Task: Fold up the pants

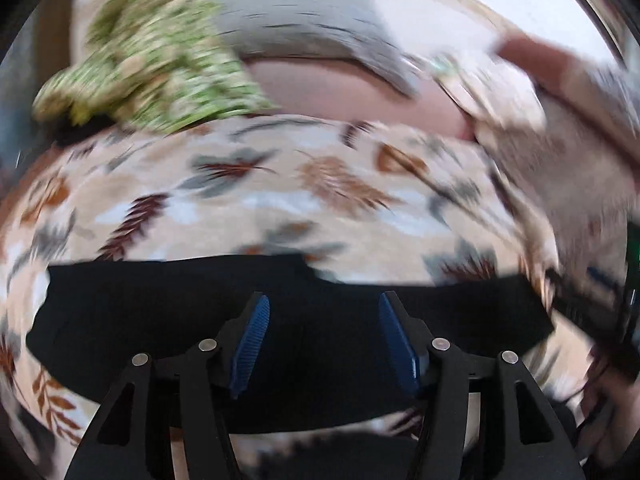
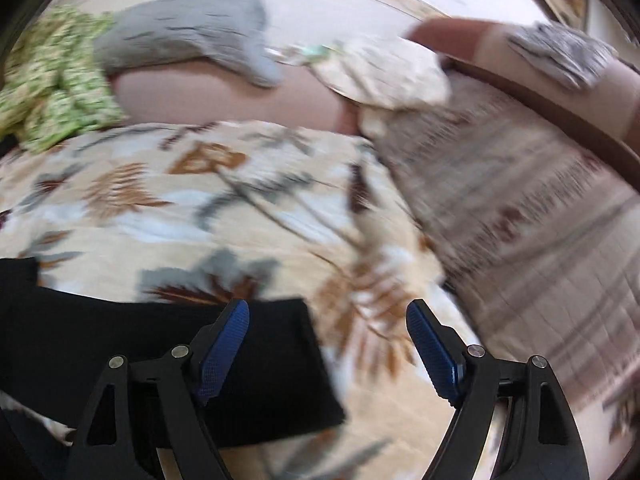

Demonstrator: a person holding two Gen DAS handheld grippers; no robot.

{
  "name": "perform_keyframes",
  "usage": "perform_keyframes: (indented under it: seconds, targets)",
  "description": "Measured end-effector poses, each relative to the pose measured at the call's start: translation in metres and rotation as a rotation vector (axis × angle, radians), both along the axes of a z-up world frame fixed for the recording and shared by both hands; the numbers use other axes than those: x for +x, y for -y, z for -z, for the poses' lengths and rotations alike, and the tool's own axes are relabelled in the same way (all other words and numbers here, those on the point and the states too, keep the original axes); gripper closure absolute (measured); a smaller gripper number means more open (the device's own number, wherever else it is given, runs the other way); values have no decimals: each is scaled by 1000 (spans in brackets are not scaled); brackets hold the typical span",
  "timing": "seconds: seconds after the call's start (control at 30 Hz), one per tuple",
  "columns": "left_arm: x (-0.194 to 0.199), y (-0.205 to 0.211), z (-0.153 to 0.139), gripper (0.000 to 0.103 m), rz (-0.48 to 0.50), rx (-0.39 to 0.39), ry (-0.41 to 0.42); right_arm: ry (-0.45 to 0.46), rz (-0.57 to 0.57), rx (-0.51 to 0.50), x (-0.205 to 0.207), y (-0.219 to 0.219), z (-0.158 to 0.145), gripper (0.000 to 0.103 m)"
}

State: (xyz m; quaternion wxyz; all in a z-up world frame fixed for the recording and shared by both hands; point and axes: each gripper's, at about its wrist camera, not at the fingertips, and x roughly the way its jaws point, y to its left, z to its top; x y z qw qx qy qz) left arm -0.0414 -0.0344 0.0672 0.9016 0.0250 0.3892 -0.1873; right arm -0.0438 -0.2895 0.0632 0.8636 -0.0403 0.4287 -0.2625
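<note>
Pants: flat black fabric pants lie spread on the near part of the leaf-print bedspread.
Left gripper: jaws wide apart, empty.
Right gripper: jaws wide apart, empty, at the pants' right end.
Progress: folds seemingly remain; blur hides detail.

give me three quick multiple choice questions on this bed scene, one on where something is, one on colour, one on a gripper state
1. Where do the pants lie?
A. on the leaf-print bedspread
B. on the grey pillow
C. on a wooden floor

2. What colour are the pants?
A. green
B. black
C. grey

3. How does the right gripper stand?
A. shut on the pants
B. shut on nothing
C. open

Answers: 1 A, the dark cloth is spread on the leafy cover, near the camera; 2 B, it reads plain black in both views; 3 C, a wide gap separates its blue fingers.
</note>
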Motion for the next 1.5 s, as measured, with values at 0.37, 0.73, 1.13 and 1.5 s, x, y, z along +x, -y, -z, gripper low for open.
perform_keyframes:
  seconds: [0.37,0.73,1.13,1.5]
  targets:
    - [16,19,10,47,-57,101,-61,-72,68,137,-7,21,22,21]
    - [18,24,15,47,-48,121,-56,-95,84,196,-5,30,31,21]
    - [18,22,14,47,-51,121,-54,-86,81,205,-6,31,29,21]
    - [17,22,13,47,-48,117,-56,-79,97,217,-9,35,29,21]
